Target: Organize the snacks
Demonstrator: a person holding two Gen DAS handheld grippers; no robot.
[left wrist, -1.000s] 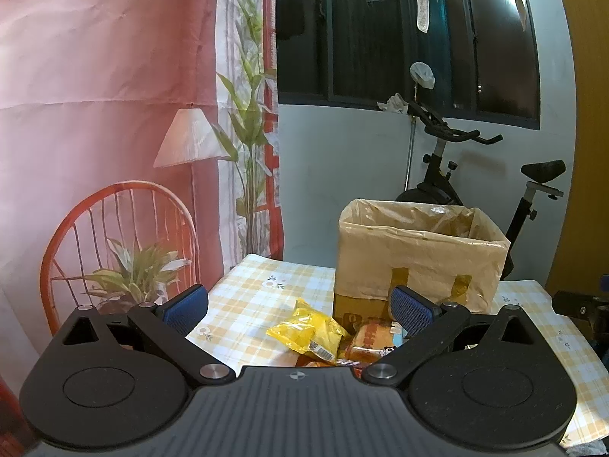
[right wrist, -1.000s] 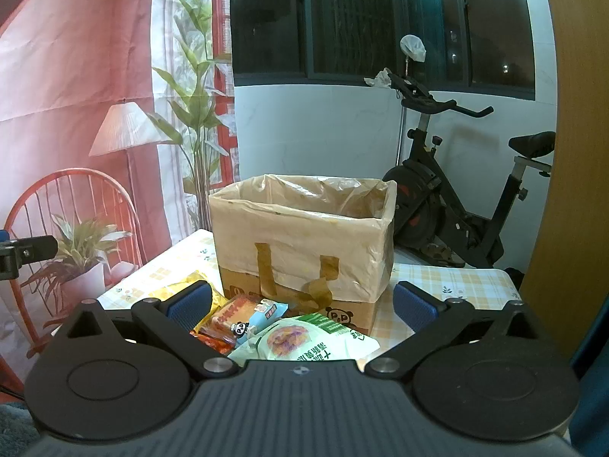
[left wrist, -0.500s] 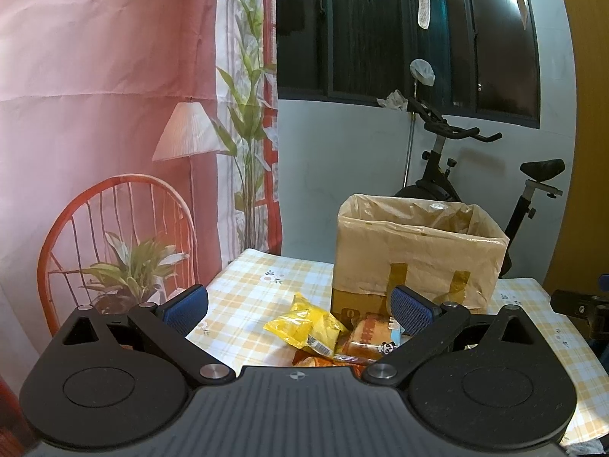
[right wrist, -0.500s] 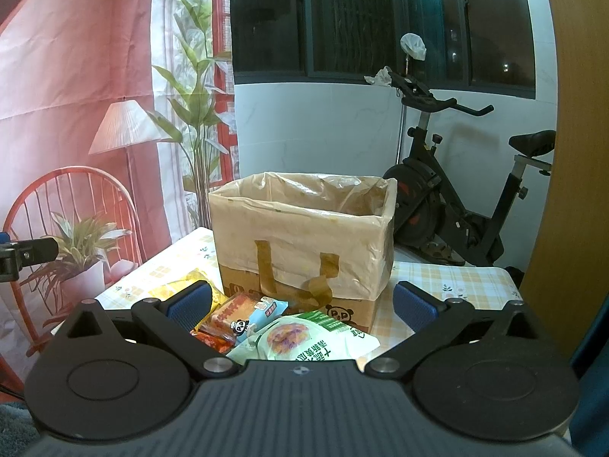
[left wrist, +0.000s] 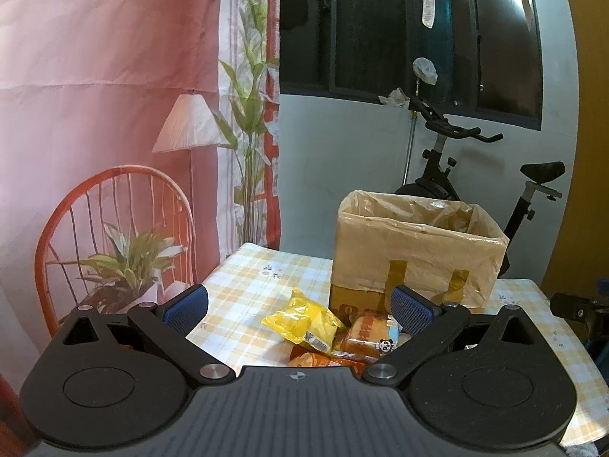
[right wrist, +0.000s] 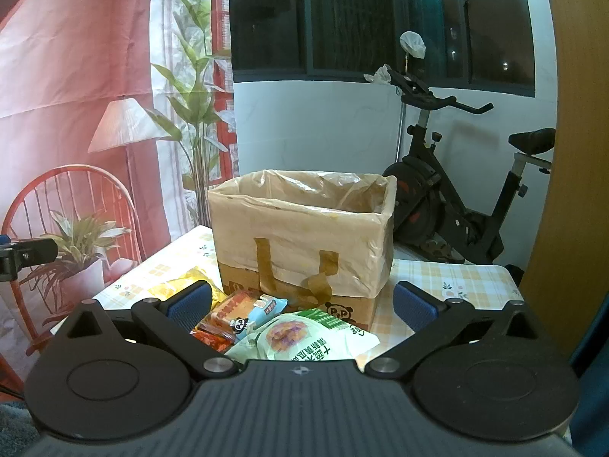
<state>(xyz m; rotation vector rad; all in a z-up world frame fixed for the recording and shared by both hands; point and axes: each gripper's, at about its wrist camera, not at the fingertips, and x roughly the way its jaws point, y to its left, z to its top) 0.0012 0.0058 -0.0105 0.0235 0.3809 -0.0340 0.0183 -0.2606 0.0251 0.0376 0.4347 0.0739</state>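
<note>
Checked tablecloth (left wrist: 243, 297) holds a plastic-lined cardboard box (right wrist: 304, 236), contents hidden; snack packets (right wrist: 266, 320) lie in front. Left gripper (left wrist: 298, 306) and right gripper (right wrist: 302, 306) both spread wide, holding nothing.

Glossy wrappers, crinkly liner

We are seeing a cardboard box (right wrist: 300, 285) lined with crinkled plastic, shiny snack packets (right wrist: 304, 337), and a checked cloth tablecloth (left wrist: 243, 289).

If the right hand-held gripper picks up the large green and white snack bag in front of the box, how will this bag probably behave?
The green and white snack bag looks puffy and crinkled, so it is probably light and would bend or sag when pinched. Its film looks glossy, so it may slip between the pads. The right hand-held gripper is open above it, not touching.
</note>
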